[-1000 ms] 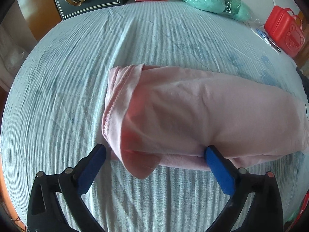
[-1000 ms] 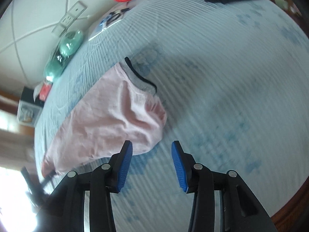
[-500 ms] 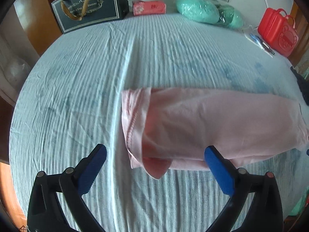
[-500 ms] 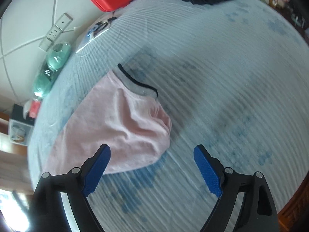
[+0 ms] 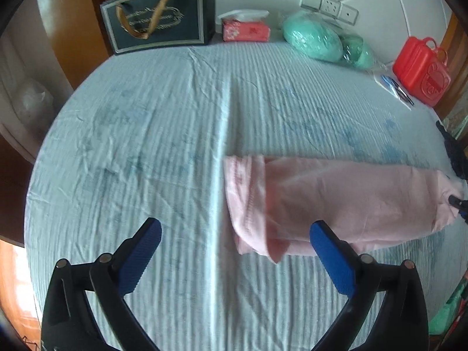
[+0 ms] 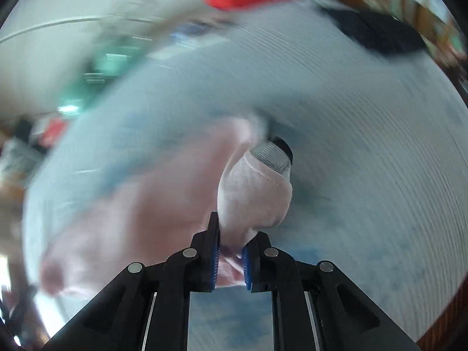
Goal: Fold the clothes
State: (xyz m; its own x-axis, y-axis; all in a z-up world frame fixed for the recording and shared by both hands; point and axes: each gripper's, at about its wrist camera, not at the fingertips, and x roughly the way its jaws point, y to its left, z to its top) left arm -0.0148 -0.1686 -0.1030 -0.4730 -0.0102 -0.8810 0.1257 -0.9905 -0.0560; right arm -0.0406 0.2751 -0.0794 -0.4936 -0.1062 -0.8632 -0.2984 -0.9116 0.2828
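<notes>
A pink garment [image 5: 336, 201] lies folded into a long strip on the pale blue striped bedsheet [image 5: 146, 134]. My left gripper [image 5: 234, 251] is open and empty, hovering above the sheet just short of the strip's left end. My right gripper [image 6: 229, 259] is shut on the other end of the pink garment [image 6: 254, 196], near its grey and black collar band [image 6: 273, 155], and holds that end bunched up off the sheet. The rest of the garment [image 6: 131, 204] trails away to the left, blurred.
At the head of the bed stand a dark gift bag [image 5: 158, 17], a pink tissue box [image 5: 245, 29], green wrapped bundles [image 5: 316, 39] and a red case [image 5: 421, 70]. A dark garment [image 6: 377, 32] lies at the bed's far right edge.
My right gripper has closed on the collar end of the pink garment and lifted it. My left gripper has pulled back and left, away from the garment, staying open.
</notes>
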